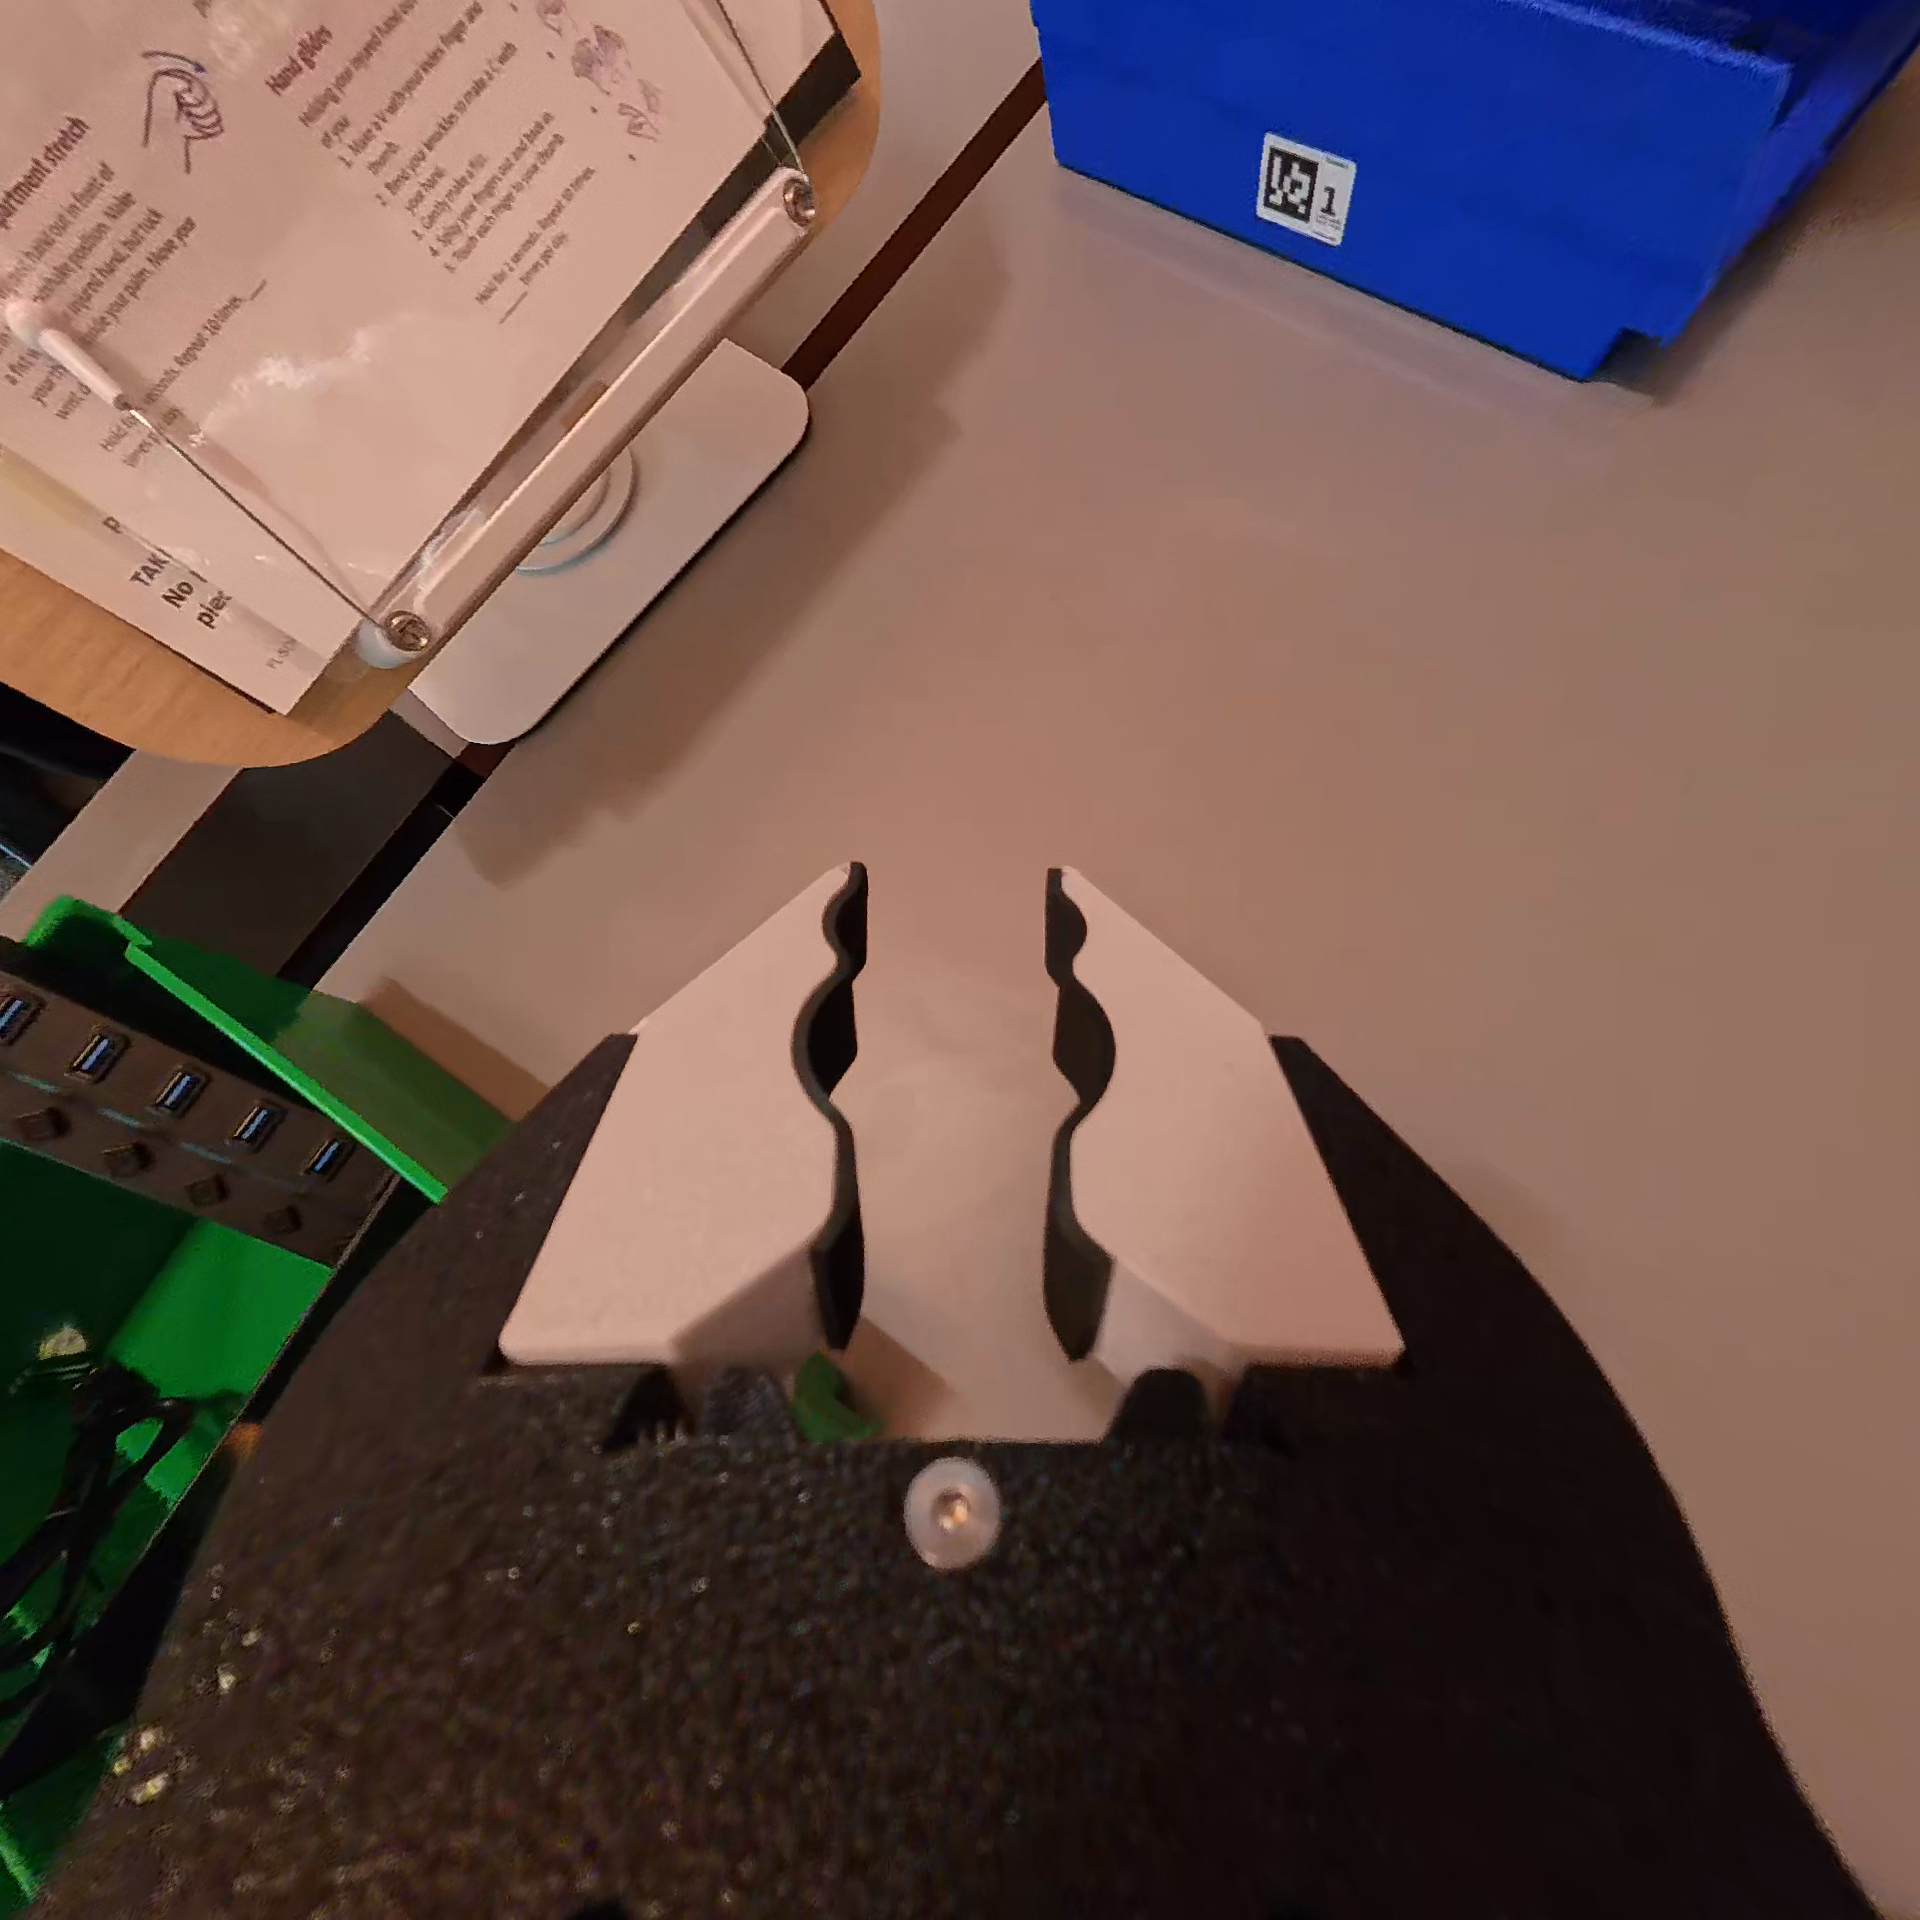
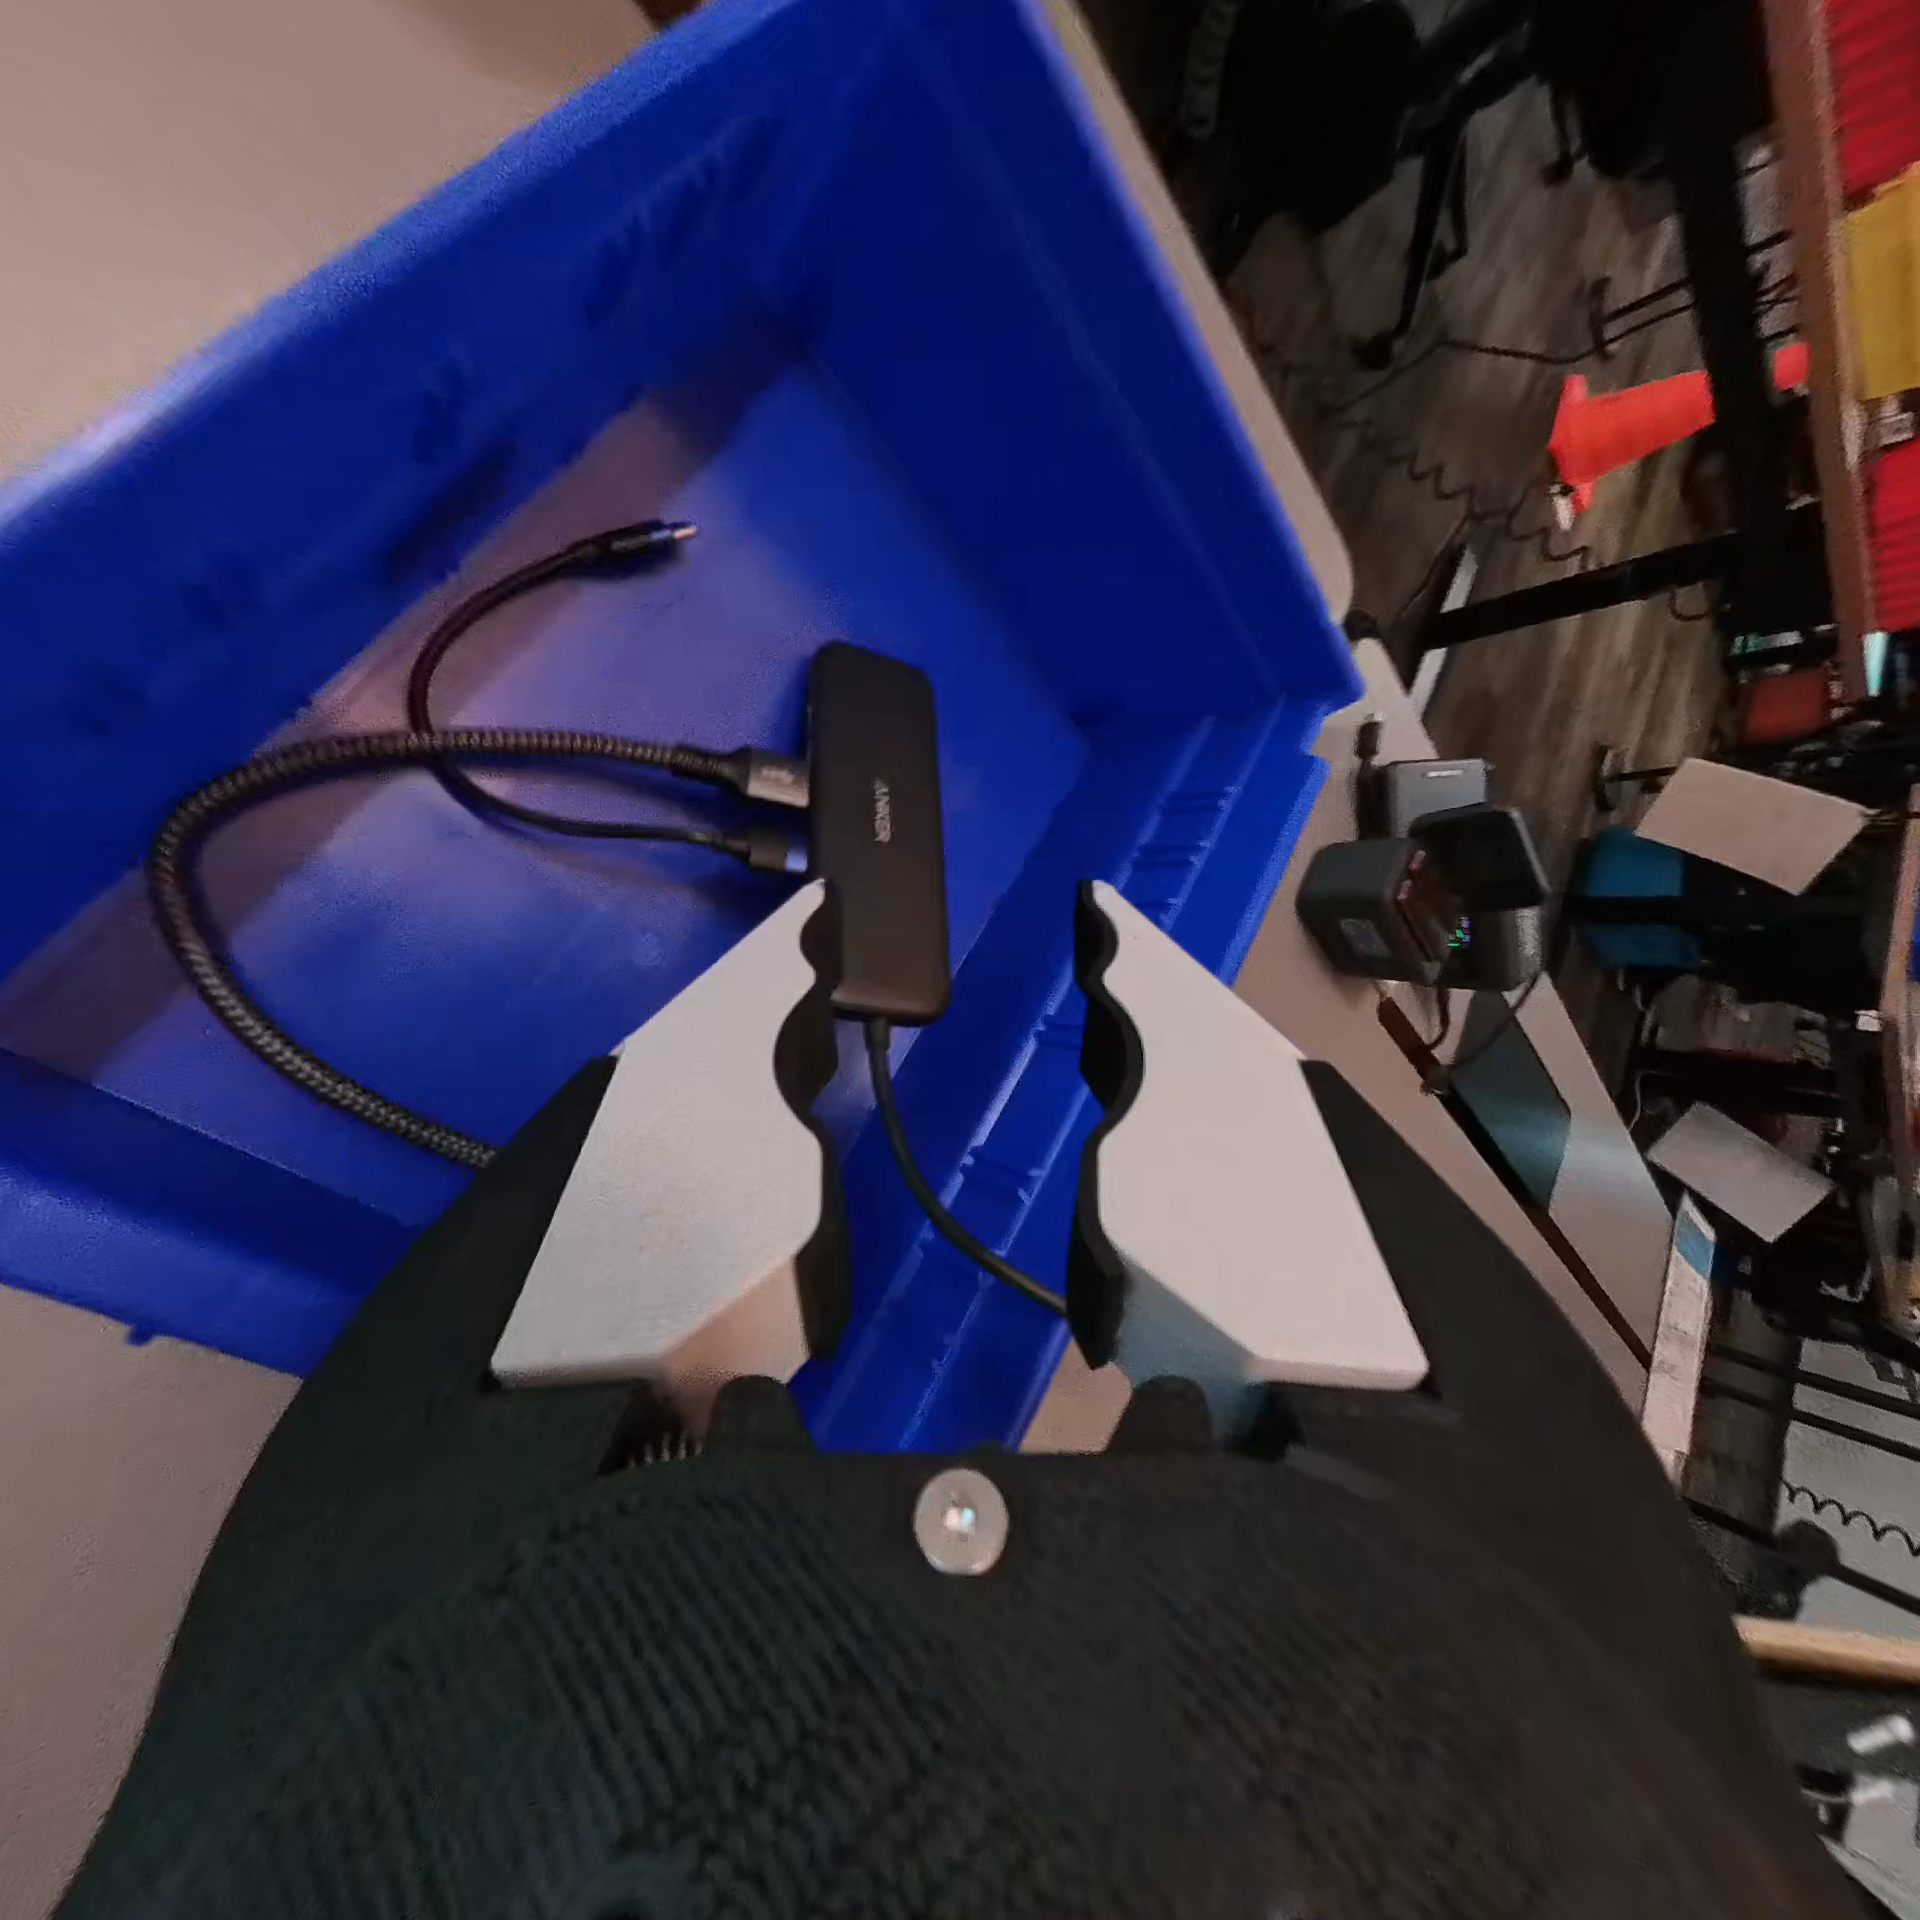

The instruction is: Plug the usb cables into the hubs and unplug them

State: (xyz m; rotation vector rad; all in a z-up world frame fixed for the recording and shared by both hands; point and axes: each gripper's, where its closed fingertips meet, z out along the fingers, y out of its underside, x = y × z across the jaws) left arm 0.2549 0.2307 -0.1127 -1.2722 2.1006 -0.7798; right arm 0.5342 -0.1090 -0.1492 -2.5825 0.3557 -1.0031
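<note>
A slim black hub (image 2: pixel 883 831) lies in a blue bin (image 2: pixel 343 374). Two cables are plugged into its left side: a thick braided cable (image 2: pixel 312 758) and a thin black cable (image 2: pixel 436 665) with a loose plug at its far end. The hub's own lead (image 2: pixel 935 1174) trails between my right fingers. My right gripper (image 2: pixel 951 894) is open just above the hub's near end. My left gripper (image 1: pixel 956 878) is open and empty over the bare table. A long black multi-port hub (image 1: pixel 177 1112) with blue ports sits in a green bin (image 1: pixel 343 1049) at the lower left.
A document stand with a printed sheet (image 1: pixel 343 312) and white base (image 1: pixel 644 520) stands at the left. The blue bin (image 1: pixel 1455 156) with a tag sits far right. Black cables (image 1: pixel 73 1455) lie in the green bin. Cameras and gear (image 2: pixel 1455 904) sit past the table's right edge.
</note>
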